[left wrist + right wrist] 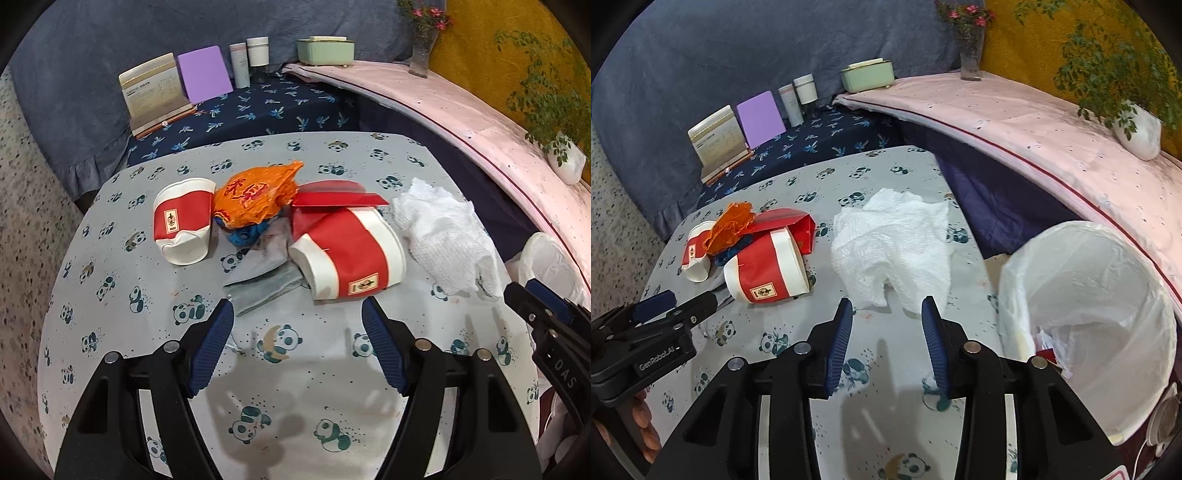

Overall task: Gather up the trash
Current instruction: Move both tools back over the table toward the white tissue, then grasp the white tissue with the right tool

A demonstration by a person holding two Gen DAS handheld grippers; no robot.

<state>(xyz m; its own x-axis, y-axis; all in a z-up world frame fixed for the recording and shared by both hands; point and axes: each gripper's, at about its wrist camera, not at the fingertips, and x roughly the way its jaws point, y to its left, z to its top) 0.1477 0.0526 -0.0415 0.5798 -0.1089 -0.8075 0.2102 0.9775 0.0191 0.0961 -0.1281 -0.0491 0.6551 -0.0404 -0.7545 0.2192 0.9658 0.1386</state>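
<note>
Crumpled paper towel [894, 243] hides the table behind it; both grippers' jaws gape, gripping nothing.

A table under a grey panda-print cloth [122, 332] carries two crushed red-and-white paper cups [184, 225] [347, 254], an orange wrapper [255, 199], a red paper packet [340, 195] and a grey rag [262, 288]. A crumpled white paper towel [897, 247] lies apart, near the edge.
</note>
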